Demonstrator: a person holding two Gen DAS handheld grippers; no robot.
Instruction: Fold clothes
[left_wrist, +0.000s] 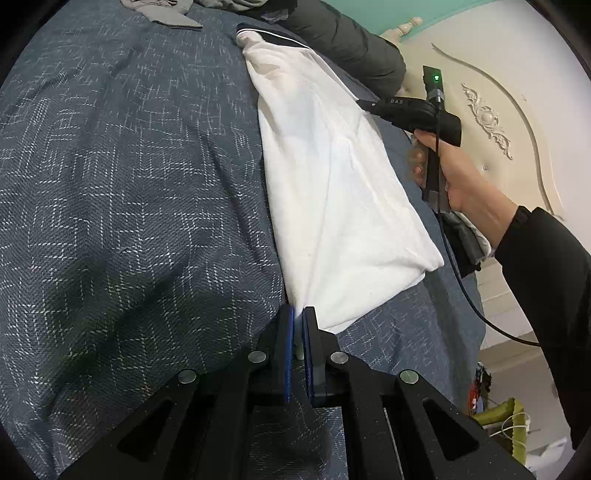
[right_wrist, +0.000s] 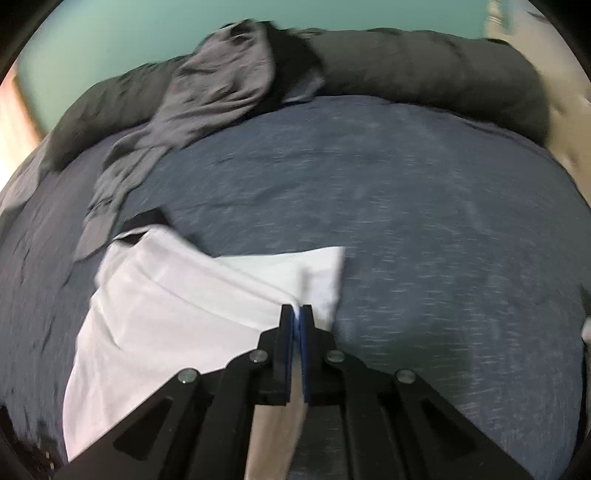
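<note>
The left hand-held gripper (left_wrist: 298, 314) is clamping a corner of the white cotton garment with dark piped trim (left_wrist: 332, 177), its blue-padded fingers (left_wrist: 289, 332) pressed nearly together with a sliver of white cloth between them. From that pinch the garment is stretching away ahead of the left hand-held gripper and slightly to the right, its long axis running from the fingertips toward the dark-trimmed end at the far side, which is pointing toward the rolled dark grey duvet (left_wrist: 351, 48). The cloth is lying over the dark blue woven bedspread with a pale broken-line pattern (left_wrist: 129, 184).

The right hand-held gripper (right_wrist: 297, 312) is pinching another part of the same white garment (right_wrist: 166, 306), its jaws drawn almost shut on a fold of fabric. In the right wrist view the garment is spreading to the left of and below the fingertips, with a short flap reaching just beyond them to the right; the dark trim is lying at the far left end. This view is blurred.

In the left wrist view the person's hand (left_wrist: 454, 173), in a black sleeve (left_wrist: 543, 266), is gripping the black handle of the right tool at the garment's right edge. A crumpled grey garment (right_wrist: 207, 99) is lying well ahead of the right hand-held gripper, partly on the duvet (right_wrist: 424, 66), beside the cream carved headboard (left_wrist: 491, 122).
</note>
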